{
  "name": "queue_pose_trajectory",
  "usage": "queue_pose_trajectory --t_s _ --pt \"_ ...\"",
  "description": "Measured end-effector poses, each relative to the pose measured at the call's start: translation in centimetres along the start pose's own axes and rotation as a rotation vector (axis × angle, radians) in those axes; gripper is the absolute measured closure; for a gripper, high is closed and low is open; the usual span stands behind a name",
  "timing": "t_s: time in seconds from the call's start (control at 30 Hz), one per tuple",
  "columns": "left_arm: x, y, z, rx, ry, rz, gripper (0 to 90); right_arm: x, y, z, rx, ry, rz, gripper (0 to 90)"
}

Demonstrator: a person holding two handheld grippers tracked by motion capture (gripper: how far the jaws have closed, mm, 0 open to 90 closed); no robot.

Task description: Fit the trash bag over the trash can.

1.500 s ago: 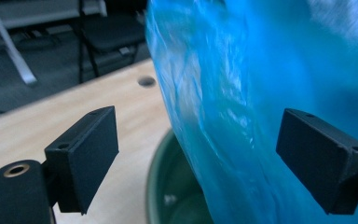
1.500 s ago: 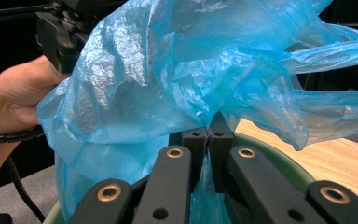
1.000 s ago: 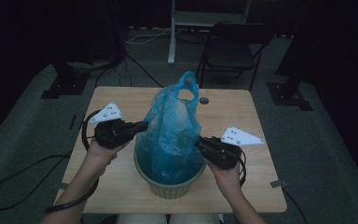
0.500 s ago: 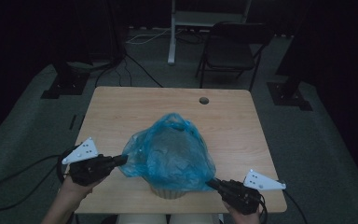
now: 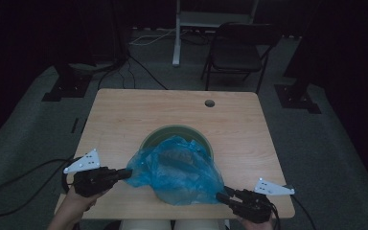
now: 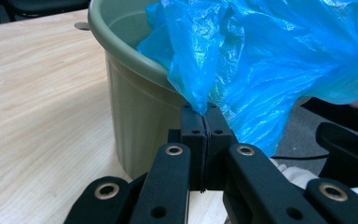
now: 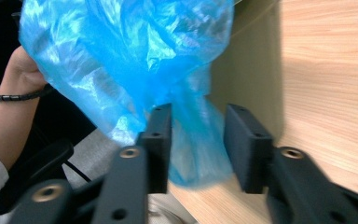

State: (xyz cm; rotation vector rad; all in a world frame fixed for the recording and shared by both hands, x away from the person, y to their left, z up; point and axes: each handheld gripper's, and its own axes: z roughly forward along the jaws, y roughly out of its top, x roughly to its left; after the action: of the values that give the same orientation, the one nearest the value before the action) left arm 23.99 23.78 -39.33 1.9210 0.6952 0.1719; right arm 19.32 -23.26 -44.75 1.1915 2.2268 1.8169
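The blue plastic bag (image 5: 177, 168) lies in the lower middle of the high view, draped over the near rim of the green bin (image 5: 182, 132) and spilling toward my edge of the wooden table (image 5: 124, 115). Its long axis runs from lower left to lower right of that frame, stretched between my 2 tools.

My left gripper (image 5: 122, 174) sits at the bag's left end; in the left gripper view the jaws are pressed together with a pinch of the film (image 6: 200, 100) caught between them, the bin wall (image 6: 135, 121) just behind. My right gripper (image 5: 222, 197) is at the bag's lower right corner; in the right gripper view its jaws stand apart with a fold of the bag (image 7: 193, 140) lying loosely between them, not clamped.

So the bag lies straight ahead of the right tool, and I judge the coming move turns on closing there before pulling the mouth over the rim. Both tools sit about equally near the bag.
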Motion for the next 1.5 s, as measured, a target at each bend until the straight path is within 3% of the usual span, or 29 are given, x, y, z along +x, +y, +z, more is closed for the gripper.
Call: queue_pose_trajectory --t_s 0.1,0.13,0.17,0.2,0.3,0.33,0.37,0.5,0.53,0.6,0.67,0.7,0.73,0.8,0.83,0.93,1.0,1.1,1.13,1.17,1.33,1.43,1.5 --pt "0.3 0.1 -0.2 -0.006 -0.013 -0.005 90.0 -0.3 0.2 -1.1 -0.021 -0.025 0.005 53.1" --pt "0.3 0.1 -0.2 -0.007 -0.013 -0.003 89.9 -0.7 0.4 -2.3 -0.054 -0.026 0.027 47.2" --pt "0.4 0.1 -0.3 -0.020 -0.055 -0.007 89.9 -0.9 0.5 -3.0 -0.068 -0.043 0.036 44.6" --pt "0.4 0.1 -0.3 -0.022 -0.058 -0.009 89.8 -1.1 0.9 -3.6 -0.087 -0.050 0.036 42.2" --pt "0.2 0.4 -0.1 -0.006 -0.025 0.008 89.8 -1.1 2.4 -4.5 -0.125 -0.040 0.024 38.4" --pt "0.3 0.5 -0.1 -0.013 -0.038 0.002 89.8 -1.0 4.7 -4.9 -0.135 -0.048 -0.011 30.4" --pt "0.3 0.6 -0.1 -0.019 -0.039 0.003 89.8 -0.9 5.4 -5.0 -0.132 -0.055 -0.026 30.3" --pt "0.3 0.8 -0.3 -0.032 -0.042 0.002 89.7 -1.1 8.6 -5.2 -0.174 0.064 -0.028 29.4" --pt "0.3 0.8 -0.4 -0.038 -0.049 0.000 89.7 -1.1 9.2 -5.2 -0.188 0.066 -0.030 29.4" --pt "0.2 1.0 -0.3 -0.040 -0.067 0.008 88.8 -0.7 10.6 -4.6 -0.182 0.043 -0.057 29.5" --pt "0.0 1.2 -0.1 -0.031 -0.063 0.017 88.8 -0.6 11.9 -3.0 -0.138 0.065 -0.068 29.2" --pt "0.0 1.2 -0.1 -0.031 -0.063 0.017 88.8 -0.6 11.9 -3.0 -0.138 0.065 -0.068 29.2" --pt "0.0 1.3 0.0 -0.026 -0.068 0.022 88.9 -0.9 13.3 -0.7 -0.083 0.092 -0.061 29.1" --pt "0.0 1.4 0.1 -0.033 -0.075 0.018 88.9 -1.3 14.0 1.0 -0.039 0.102 -0.054 29.0" --pt "0.0 1.4 0.1 -0.033 -0.075 0.018 88.9 -1.3 14.0 1.0 -0.039 0.102 -0.054 29.0" --pt "0.1 1.5 0.0 -0.038 -0.084 0.012 88.9 -2.0 14.7 4.2 0.057 0.145 -0.030 29.5" --pt "0.1 1.6 0.1 -0.034 -0.087 0.012 88.9 -2.0 14.8 5.1 0.103 0.166 -0.044 34.4" --pt "-0.1 1.6 0.0 -0.025 -0.091 0.023 88.8 -1.4 14.8 5.3 0.121 0.184 -0.086 67.5" --pt "-0.1 1.6 0.0 -0.025 -0.091 0.023 88.8 -1.4 14.8 5.3 0.121 0.184 -0.086 67.5" --pt "-0.3 1.6 -0.2 -0.023 -0.097 0.032 88.9 -0.8 14.7 4.6 0.098 0.223 -0.105 89.1" --pt "-0.9 0.8 -0.5 -0.001 -0.106 0.048 88.9 1.6 12.6 2.3 0.053 0.345 -0.142 90.0" --pt "-1.2 0.0 -0.4 0.017 -0.117 0.054 88.8 3.1 10.4 1.8 0.087 0.388 -0.157 90.0" --pt "-1.3 -0.3 -0.3 0.024 -0.126 0.055 88.7 3.8 8.7 2.2 0.138 0.399 -0.166 90.0"
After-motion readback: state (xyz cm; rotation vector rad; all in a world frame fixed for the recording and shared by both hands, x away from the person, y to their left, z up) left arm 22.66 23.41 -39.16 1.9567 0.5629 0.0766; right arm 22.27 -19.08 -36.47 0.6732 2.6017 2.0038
